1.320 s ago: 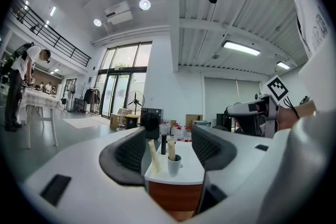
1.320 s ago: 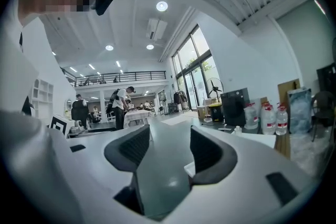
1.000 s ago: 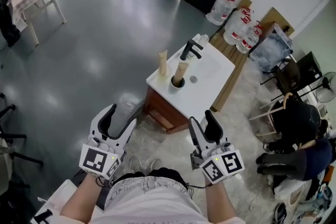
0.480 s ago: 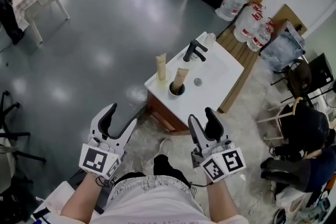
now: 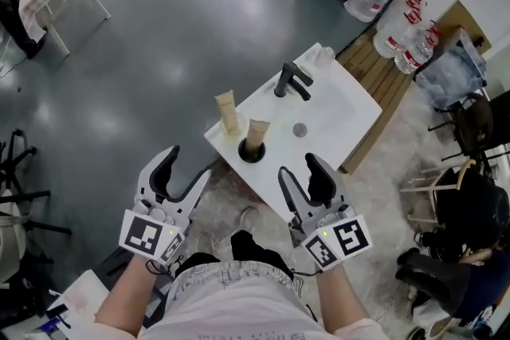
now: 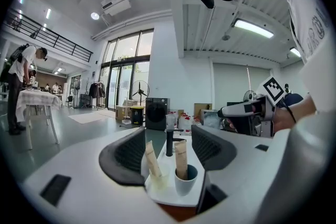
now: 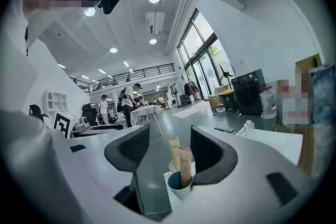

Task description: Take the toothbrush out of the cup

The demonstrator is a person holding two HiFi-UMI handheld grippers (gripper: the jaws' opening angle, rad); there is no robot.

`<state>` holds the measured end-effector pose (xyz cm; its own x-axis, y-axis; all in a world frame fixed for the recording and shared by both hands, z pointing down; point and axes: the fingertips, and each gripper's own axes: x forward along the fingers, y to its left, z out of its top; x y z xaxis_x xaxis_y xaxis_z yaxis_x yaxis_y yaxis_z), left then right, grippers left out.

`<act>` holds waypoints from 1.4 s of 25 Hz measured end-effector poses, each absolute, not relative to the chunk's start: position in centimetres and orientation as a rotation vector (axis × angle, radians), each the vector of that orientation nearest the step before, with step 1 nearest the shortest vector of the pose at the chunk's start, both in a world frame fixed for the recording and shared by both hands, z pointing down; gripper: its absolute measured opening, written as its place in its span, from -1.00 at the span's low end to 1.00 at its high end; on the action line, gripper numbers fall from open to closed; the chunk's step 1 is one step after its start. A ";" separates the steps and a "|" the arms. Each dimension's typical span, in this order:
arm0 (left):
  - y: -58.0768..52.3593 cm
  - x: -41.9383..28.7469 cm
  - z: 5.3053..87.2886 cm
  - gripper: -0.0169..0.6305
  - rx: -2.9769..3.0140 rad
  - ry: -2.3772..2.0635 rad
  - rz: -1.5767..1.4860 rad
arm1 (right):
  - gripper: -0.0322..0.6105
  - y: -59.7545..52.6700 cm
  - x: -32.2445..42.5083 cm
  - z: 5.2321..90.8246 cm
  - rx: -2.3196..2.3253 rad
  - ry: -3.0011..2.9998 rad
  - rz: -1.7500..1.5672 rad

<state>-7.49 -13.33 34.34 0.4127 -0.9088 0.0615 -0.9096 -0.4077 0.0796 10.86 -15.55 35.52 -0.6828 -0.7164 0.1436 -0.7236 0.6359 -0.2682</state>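
Observation:
A pale blue cup [image 5: 251,150] stands at the near corner of the white sink counter [image 5: 335,119]. A flat beige toothbrush [image 5: 256,134] rises upright out of it. In the left gripper view the cup [image 6: 185,179] and toothbrush [image 6: 180,158] show between the jaws, still a way off. In the right gripper view the cup [image 7: 180,187] and toothbrush [image 7: 184,164] also stand ahead. My left gripper [image 5: 187,166] and right gripper [image 5: 299,166] are both open and empty, held short of the counter's near edge.
A second beige tube [image 5: 229,111] stands in a clear cup left of the blue one. A black faucet [image 5: 291,81] rises behind the basin, with a small white bottle [image 5: 323,55] at the far corner. Water jugs [image 5: 402,24] and chairs crowd the right; grey floor lies left.
The sink counter has drawn closer to both grippers and now lies just ahead of their tips. Both grippers stay open and empty.

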 end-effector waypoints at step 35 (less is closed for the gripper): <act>-21.7 -6.6 41.0 -0.05 2.434 -1.587 0.103 | -0.06 -23.8 9.0 43.1 0.952 -2.775 0.563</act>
